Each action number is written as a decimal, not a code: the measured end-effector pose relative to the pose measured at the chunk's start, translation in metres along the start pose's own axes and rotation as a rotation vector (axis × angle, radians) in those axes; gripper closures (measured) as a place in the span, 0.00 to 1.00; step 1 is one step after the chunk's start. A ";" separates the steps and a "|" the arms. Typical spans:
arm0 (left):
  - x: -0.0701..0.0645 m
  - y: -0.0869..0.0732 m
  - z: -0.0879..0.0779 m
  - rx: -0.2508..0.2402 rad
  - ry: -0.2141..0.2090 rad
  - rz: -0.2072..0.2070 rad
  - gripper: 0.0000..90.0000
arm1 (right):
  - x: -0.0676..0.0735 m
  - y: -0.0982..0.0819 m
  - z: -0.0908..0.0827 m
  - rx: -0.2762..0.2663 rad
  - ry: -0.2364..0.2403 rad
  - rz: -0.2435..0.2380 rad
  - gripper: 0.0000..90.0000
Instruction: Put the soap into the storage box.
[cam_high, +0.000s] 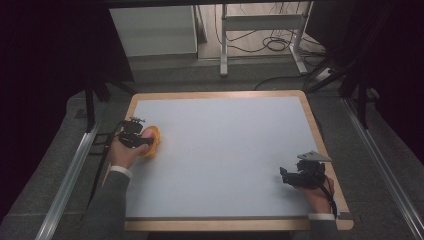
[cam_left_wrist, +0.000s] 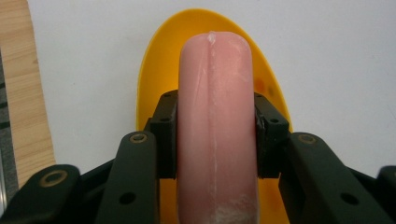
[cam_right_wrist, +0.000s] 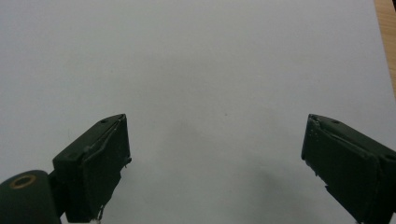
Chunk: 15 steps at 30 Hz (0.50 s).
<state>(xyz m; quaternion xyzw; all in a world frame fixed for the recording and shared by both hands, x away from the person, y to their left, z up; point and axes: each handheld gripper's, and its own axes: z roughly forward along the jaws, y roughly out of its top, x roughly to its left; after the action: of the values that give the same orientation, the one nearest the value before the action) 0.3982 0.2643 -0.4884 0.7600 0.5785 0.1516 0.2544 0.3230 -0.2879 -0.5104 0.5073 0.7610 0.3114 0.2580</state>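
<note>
A pale grey tabletop (cam_high: 225, 155) with a light wooden rim fills the middle of the high view, and an oval yellow dish (cam_left_wrist: 205, 42) lies flat on it at the centre-left of that frame, near the tabletop's left edge. The left tool (cam_left_wrist: 215, 133) is pinching a pink sausage (cam_left_wrist: 215, 116) directly over that dish, one black jaw pressed against each side. At the lower right of the high view, the right tool (cam_right_wrist: 217, 154) has its jaws spread wide over bare surface.
</note>
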 end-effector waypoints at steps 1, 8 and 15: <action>-0.001 0.001 -0.004 -0.020 0.006 0.002 0.64 | 0.000 0.000 0.000 0.000 0.000 0.001 0.08; -0.002 0.003 -0.026 -0.090 0.028 0.009 0.37 | 0.001 0.000 0.000 0.001 0.004 -0.005 0.08; -0.009 -0.005 -0.046 -0.187 -0.013 0.053 0.30 | 0.000 0.000 0.000 -0.004 -0.004 -0.002 0.09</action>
<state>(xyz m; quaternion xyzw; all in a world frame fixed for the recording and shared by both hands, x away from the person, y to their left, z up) 0.3672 0.2662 -0.4529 0.7489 0.5399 0.2065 0.3240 0.3228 -0.2876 -0.5099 0.5066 0.7605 0.3114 0.2608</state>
